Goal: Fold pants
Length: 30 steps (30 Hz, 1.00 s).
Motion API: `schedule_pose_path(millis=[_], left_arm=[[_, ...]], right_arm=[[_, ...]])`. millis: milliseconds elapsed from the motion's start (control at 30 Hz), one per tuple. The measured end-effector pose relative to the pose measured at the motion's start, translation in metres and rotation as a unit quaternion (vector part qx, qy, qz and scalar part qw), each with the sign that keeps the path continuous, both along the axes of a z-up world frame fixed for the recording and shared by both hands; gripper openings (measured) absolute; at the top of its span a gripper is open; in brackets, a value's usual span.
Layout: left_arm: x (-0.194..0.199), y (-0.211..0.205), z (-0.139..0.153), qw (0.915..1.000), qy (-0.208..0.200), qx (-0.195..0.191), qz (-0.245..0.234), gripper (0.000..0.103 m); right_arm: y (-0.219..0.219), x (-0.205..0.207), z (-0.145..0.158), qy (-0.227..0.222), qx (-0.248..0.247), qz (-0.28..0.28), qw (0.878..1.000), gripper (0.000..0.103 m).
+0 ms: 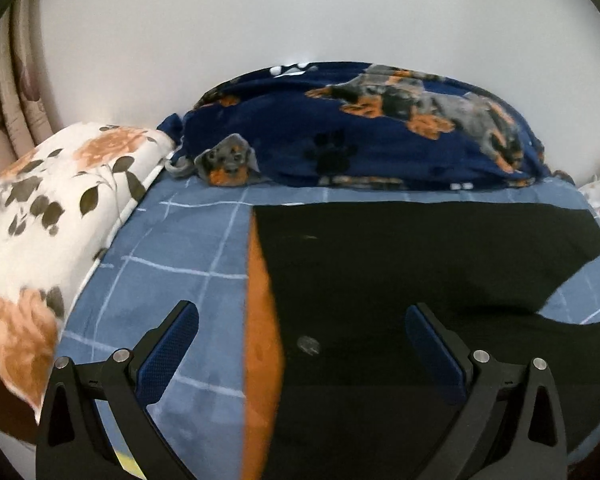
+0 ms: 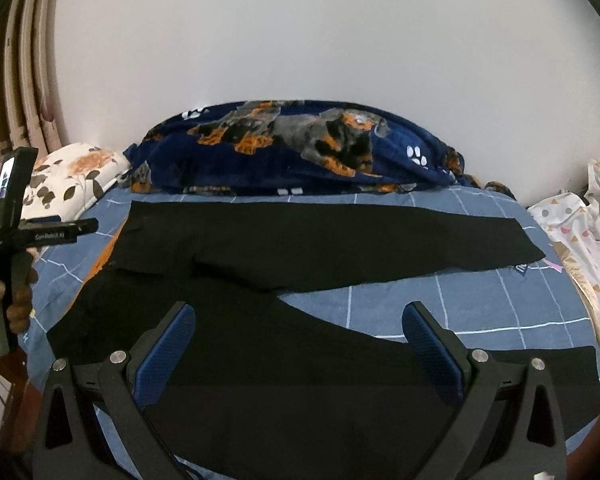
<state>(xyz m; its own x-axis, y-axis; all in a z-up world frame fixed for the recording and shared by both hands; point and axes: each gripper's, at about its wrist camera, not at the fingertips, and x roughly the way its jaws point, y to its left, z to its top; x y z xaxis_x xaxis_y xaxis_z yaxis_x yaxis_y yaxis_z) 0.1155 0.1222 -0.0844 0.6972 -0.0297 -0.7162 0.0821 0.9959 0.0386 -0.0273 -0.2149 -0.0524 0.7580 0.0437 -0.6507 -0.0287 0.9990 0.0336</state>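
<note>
Black woven pants (image 2: 300,248) lie spread flat, legs splayed, on the blue checked bed sheet (image 2: 460,304) ahead of both fingers. Left gripper (image 1: 302,344) and right gripper (image 2: 300,340): fingers apart, holding nothing. Folding not begun; next, grasp one leg. Only the left view shows the orange waistband lining (image 1: 260,320); only the right, both hems.

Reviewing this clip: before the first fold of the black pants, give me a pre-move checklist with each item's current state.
1. Black pants spread flat on the blue checked bedsheet, legs apart: ok.
2. Left gripper open, holding nothing: ok.
3. Right gripper open, holding nothing: ok.
4. Left gripper over the orange-lined waistband: ok.
5. Dog-print blanket clear of the pants: ok, lies beyond the far leg.
6. Right gripper lined up on a leg hem: not ok, it hovers over mid-leg.
</note>
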Motion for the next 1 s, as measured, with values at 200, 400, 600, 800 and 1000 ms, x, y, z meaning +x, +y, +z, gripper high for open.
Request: schedule_pose_path(millis=[200, 400, 600, 800, 1000], left_arm=[[0.071, 0.034, -0.021, 0.9991, 0.029, -0.015, -0.028, 0.101], [0.139, 0.048, -0.049, 0.9954, 0.08, -0.032, -0.042, 0.086], [0.182, 0.05, -0.074, 0.9906, 0.105, -0.04, -0.077, 0.076], [0.202, 0.032, -0.094, 0.9783, 0.138, -0.055, -0.144, 0.055], [0.187, 0.038, -0.079, 0.9835, 0.107, -0.079, -0.123, 0.012]], right_arm=[[-0.005, 0.014, -0.02, 0.03, 0.013, -0.005, 0.999, 0.103], [-0.005, 0.027, -0.035, 0.054, 0.008, -0.006, 0.998, 0.103], [-0.007, 0.038, -0.048, 0.076, 0.008, -0.011, 0.997, 0.103], [-0.007, 0.045, -0.056, 0.093, 0.01, -0.014, 0.996, 0.103], [-0.008, 0.047, -0.054, 0.094, 0.02, -0.013, 0.995, 0.103]])
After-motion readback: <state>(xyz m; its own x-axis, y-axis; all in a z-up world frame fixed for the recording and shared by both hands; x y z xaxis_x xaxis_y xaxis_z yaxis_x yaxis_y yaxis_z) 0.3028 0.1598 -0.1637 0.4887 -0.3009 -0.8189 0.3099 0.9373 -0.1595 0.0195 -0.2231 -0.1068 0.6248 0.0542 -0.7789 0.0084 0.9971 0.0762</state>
